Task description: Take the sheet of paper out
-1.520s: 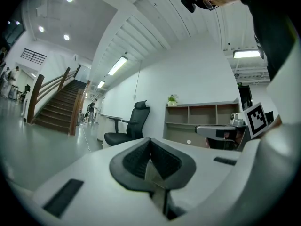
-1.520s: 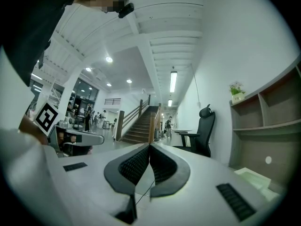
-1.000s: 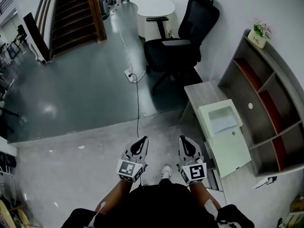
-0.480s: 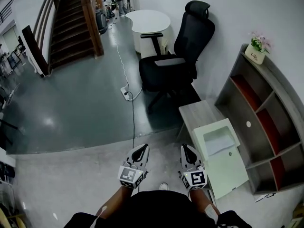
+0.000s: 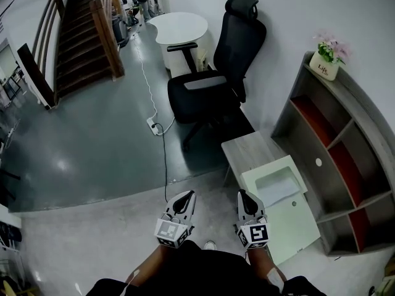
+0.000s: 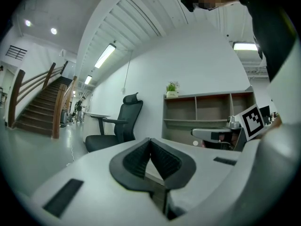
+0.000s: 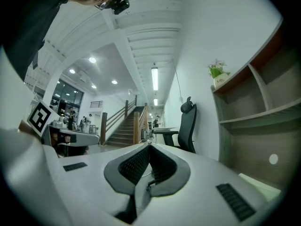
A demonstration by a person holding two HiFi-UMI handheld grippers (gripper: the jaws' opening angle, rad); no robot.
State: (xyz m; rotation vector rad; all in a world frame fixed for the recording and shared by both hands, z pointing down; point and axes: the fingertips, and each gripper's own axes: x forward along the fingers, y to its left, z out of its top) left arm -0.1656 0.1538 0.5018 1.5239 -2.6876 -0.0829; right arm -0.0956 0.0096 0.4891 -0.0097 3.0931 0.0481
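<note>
A white printer (image 5: 291,219) stands on a low grey cabinet (image 5: 245,149) at the right, with a white sheet of paper (image 5: 279,189) lying in its top tray. My left gripper (image 5: 184,197) and right gripper (image 5: 244,197) are held level in front of the person's body, both shut and holding nothing. The right gripper is just left of the printer, apart from it. In the left gripper view the jaws (image 6: 150,141) meet at the tips; the right gripper view shows its jaws (image 7: 149,146) closed the same way.
A black office chair (image 5: 210,76) stands beyond the cabinet, with a round white table (image 5: 178,28) behind it. A grey shelf unit (image 5: 336,150) with a potted plant (image 5: 328,56) lines the right wall. A cable (image 5: 165,165) runs over the floor to a power strip. Wooden stairs (image 5: 74,36) rise at far left.
The person has walked forward: chair, cabinet and printer have shifted left and nearer in the head view. Both grippers stay shut and side by side.
</note>
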